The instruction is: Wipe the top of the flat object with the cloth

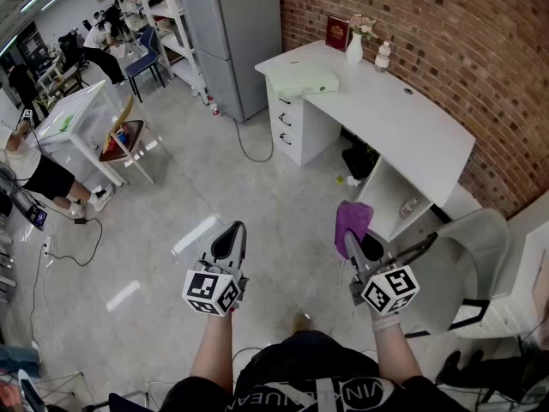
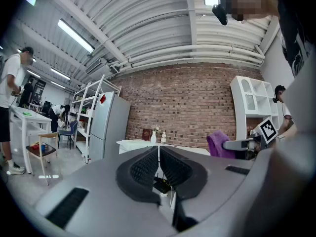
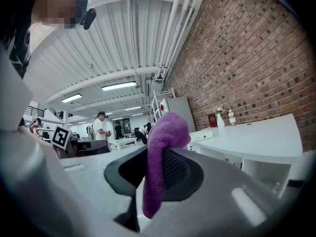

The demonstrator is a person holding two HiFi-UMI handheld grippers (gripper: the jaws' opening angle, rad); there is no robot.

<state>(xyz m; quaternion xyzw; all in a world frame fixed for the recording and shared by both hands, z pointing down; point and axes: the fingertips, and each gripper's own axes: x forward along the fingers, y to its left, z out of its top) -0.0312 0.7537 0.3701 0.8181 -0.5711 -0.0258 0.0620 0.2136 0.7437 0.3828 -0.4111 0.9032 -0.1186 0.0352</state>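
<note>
Purple cloth (image 1: 352, 220): is being pinched between the jaws of the right gripper (image 3: 157, 168), its top bulging above them and its lower end hanging down. It is being held over the grey floor (image 1: 257, 204), well apart from the flat pale object (image 1: 302, 80), which is being borne on the far end of the white desk (image 1: 403, 118) along the brick wall (image 1: 446, 41). Left gripper (image 2: 158, 154): is being held beside the right one, its jaws being pressed together with nothing between them.

desk (image 1: 412, 118) wht | on top: flat box (image 1: 302, 81), vase (image 1: 354, 50), bottle (image 1: 383, 57), red book (image 1: 337, 33)
</note>
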